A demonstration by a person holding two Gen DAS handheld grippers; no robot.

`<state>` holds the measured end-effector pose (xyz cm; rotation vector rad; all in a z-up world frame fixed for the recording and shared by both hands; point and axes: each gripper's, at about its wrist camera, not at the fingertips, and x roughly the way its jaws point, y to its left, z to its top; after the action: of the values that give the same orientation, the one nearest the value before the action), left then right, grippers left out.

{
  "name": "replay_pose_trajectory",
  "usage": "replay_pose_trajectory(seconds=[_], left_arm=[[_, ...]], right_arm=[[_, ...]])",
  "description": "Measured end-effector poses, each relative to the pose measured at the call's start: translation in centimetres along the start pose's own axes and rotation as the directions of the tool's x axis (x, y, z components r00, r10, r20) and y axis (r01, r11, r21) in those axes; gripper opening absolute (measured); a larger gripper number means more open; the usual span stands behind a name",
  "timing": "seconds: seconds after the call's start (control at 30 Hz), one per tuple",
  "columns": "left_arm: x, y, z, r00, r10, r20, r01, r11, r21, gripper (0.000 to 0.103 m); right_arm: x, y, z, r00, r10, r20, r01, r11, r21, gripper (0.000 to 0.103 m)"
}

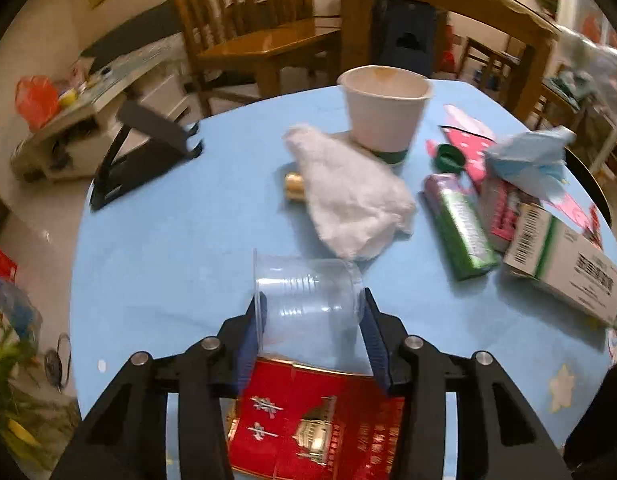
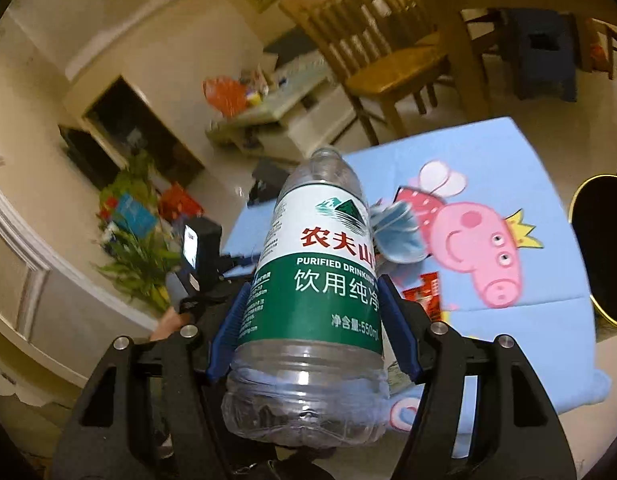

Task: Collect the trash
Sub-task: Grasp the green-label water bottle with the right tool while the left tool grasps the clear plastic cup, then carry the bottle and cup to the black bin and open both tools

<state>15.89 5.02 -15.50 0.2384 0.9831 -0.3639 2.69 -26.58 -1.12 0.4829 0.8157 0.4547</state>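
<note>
Here, through my left wrist camera, my left tool [image 1: 310,316] is clamped on a clear plastic cup [image 1: 308,300] lying on its side, its blue pads pressed against rim and base. Under it lies a red carton [image 1: 316,424] with gold print. Beyond the cup, on the blue tabletop [image 1: 168,260], sits a crumpled white tissue [image 1: 350,196], with a small gold thing [image 1: 294,187] just beside its left edge. A white paper cup [image 1: 384,116] stands upright behind the tissue. To the right lie a green cap [image 1: 448,158], a green tube [image 1: 458,226], a white box with a barcode [image 1: 564,264] and a crumpled blue face mask [image 1: 528,164].

Through my right wrist camera, my right tool [image 2: 308,308] is clamped on an uncapped, empty water bottle [image 2: 312,280], gripped at its green label and lifted above the tabletop [image 2: 528,332], neck pointing away. A black bin with a gold rim [image 2: 604,252] stands at the right edge. The face mask [image 2: 400,232] shows just past the bottle.
</note>
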Motion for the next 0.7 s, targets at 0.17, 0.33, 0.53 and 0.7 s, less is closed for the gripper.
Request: replay_pose_trajectory(seconds=[0.17,0.33,0.53,0.7], left_arm=[[-2.9,0.6,0.4,0.996,0.062,0.066,-0.058,0.996,-0.070,0.044],[-7.2,-0.2,1.1,0.981,0.143,0.132,-0.126,0.984,-0.130,0.044],[-11.5,-4.9,3.2,0.958,0.162,0.237,-0.143,0.985,-0.094,0.044],[-12.8,-8.4,5.2,0.954,0.116,0.278,-0.105,0.993,-0.055,0.044]], right_arm=[[-2.7,-2.4,0.7,0.996,-0.005,0.088,0.002,1.000,0.030,0.062],[-3.3,-7.4,1.8,0.993,0.033,0.115,-0.047,0.993,0.113,0.061],[-0.3,-7.7,2.8,0.988,0.142,0.056,-0.148,0.982,0.114,0.061],[1.0,-5.8,6.2,0.973,0.222,0.062,-0.227,0.969,0.099,0.061]])
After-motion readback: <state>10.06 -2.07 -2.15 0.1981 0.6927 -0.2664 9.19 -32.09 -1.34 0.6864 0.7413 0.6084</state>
